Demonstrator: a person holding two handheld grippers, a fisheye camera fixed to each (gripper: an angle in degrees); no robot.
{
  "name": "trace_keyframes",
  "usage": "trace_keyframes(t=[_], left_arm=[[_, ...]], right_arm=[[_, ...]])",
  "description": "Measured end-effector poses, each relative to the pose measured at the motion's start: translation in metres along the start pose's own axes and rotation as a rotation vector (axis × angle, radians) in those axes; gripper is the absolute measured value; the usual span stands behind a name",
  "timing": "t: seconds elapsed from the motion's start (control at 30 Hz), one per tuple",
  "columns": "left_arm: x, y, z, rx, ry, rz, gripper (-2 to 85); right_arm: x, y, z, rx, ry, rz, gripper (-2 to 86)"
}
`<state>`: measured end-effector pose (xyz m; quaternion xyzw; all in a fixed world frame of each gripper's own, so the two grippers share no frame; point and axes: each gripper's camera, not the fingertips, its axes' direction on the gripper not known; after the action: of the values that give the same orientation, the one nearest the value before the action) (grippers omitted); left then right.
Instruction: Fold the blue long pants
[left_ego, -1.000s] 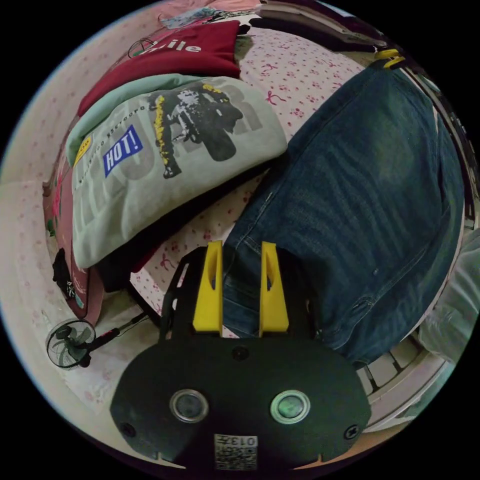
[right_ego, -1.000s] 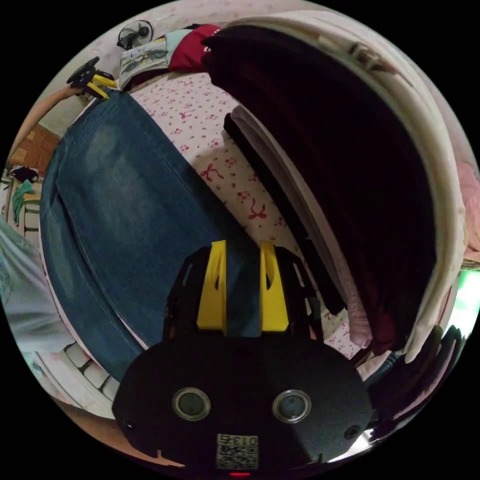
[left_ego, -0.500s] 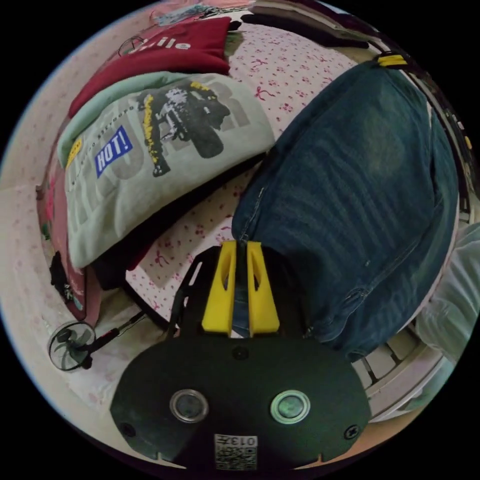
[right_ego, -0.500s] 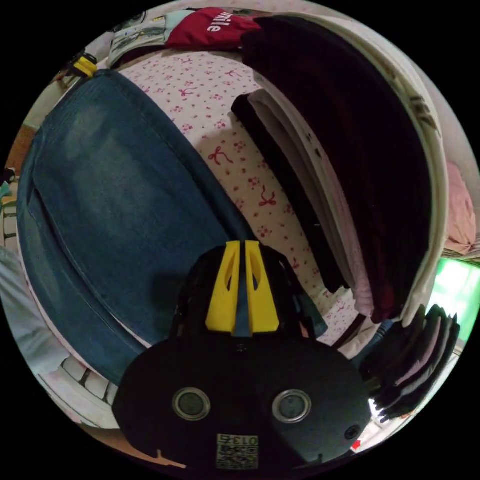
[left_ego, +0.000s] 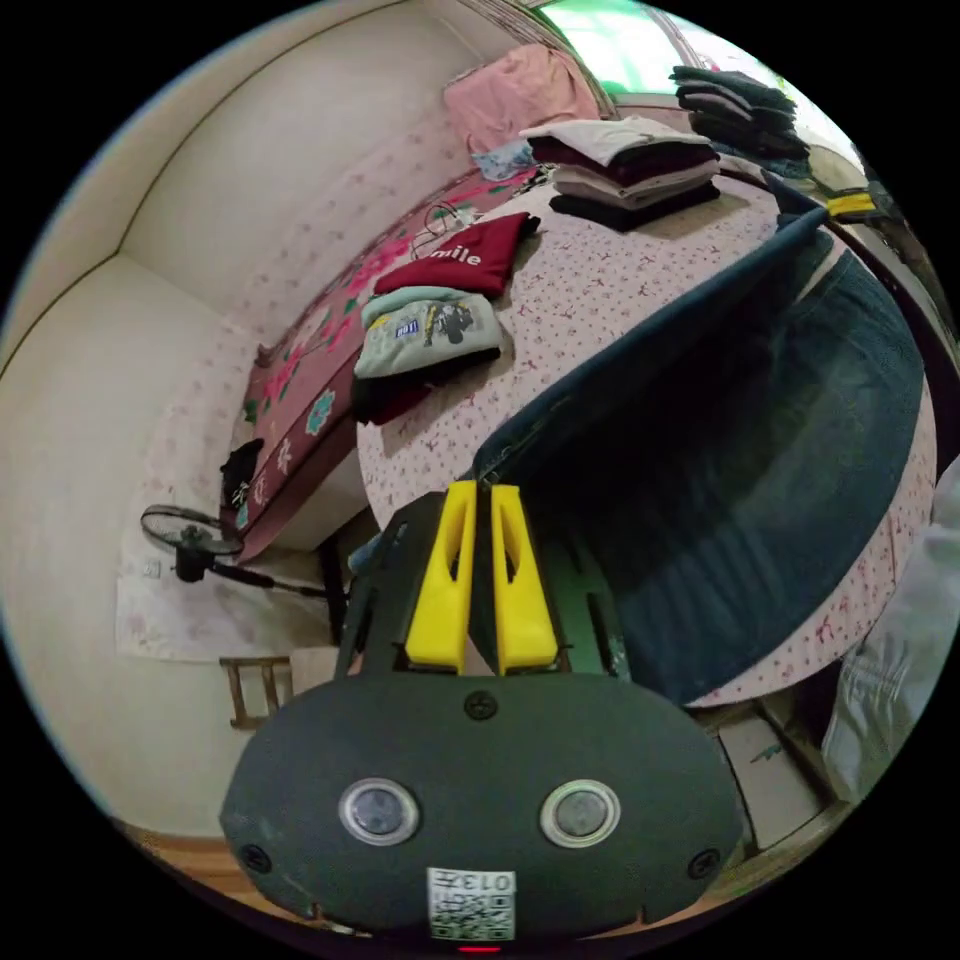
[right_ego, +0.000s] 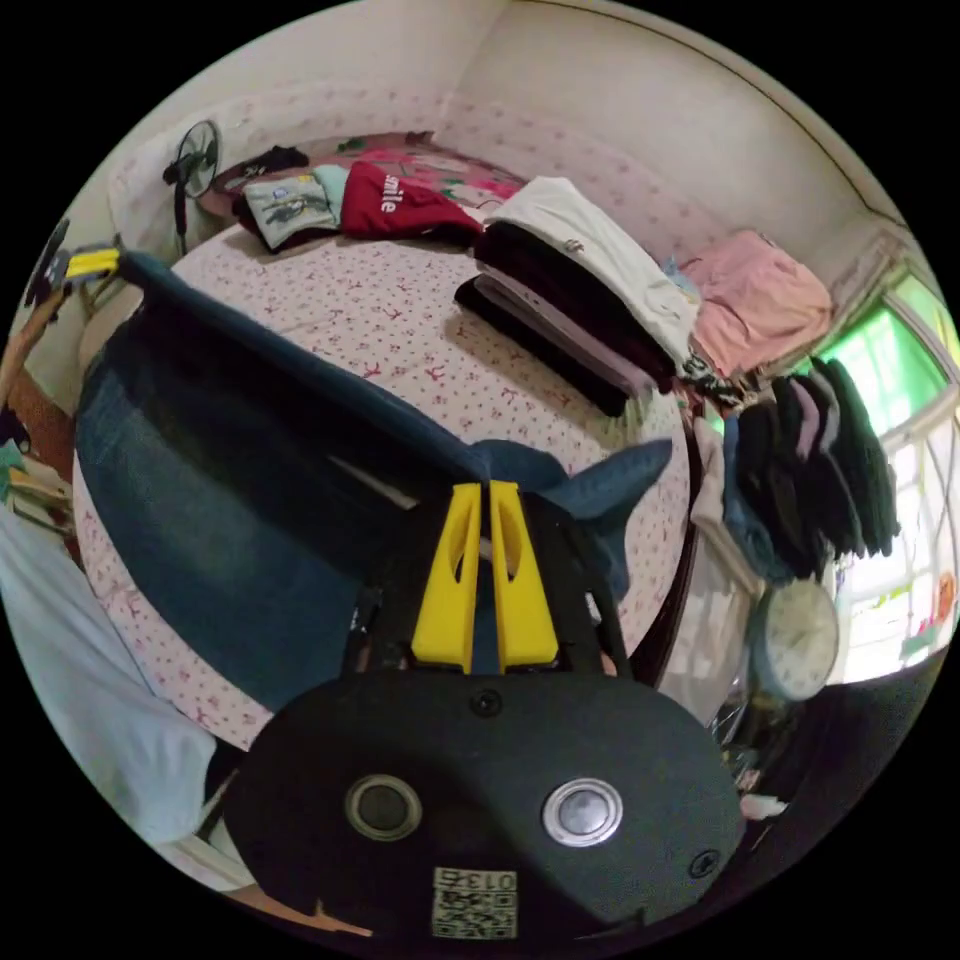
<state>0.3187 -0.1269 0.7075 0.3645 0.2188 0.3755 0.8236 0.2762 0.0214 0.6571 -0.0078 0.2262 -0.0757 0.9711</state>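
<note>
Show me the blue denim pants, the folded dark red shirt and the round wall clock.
Blue denim pants (left_ego: 800, 500), left gripper view, hanging panel.
Folded dark red shirt (right_ego: 385, 205), right gripper view, its front.
Round wall clock (right_ego: 797, 640), right gripper view, its face.

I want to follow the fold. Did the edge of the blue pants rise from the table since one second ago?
Yes. The blue pants lay flat on the table; now both grippers, left and right, hold one edge above it.
</note>
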Motion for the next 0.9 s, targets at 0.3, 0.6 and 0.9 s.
trace_keyframes(t=[0.3, 0.6, 0.9], left_arm=[[0.11, 0.143, 0.011, -0.167, 0.056, -0.219, 1.0], [0.119, 0.17, 0.025, -0.219, 0.113, -0.153, 0.7], [0.153, 0.227, 0.048, -0.277, 0.117, -0.137, 0.6]], right_arm=[[-0.1, 0.15, -0.005, -0.118, -0.019, 0.198, 1.1], [-0.109, 0.191, -0.016, -0.127, -0.064, 0.173, 1.2], [-0.158, 0.272, -0.022, -0.193, -0.045, 0.121, 1.2]])
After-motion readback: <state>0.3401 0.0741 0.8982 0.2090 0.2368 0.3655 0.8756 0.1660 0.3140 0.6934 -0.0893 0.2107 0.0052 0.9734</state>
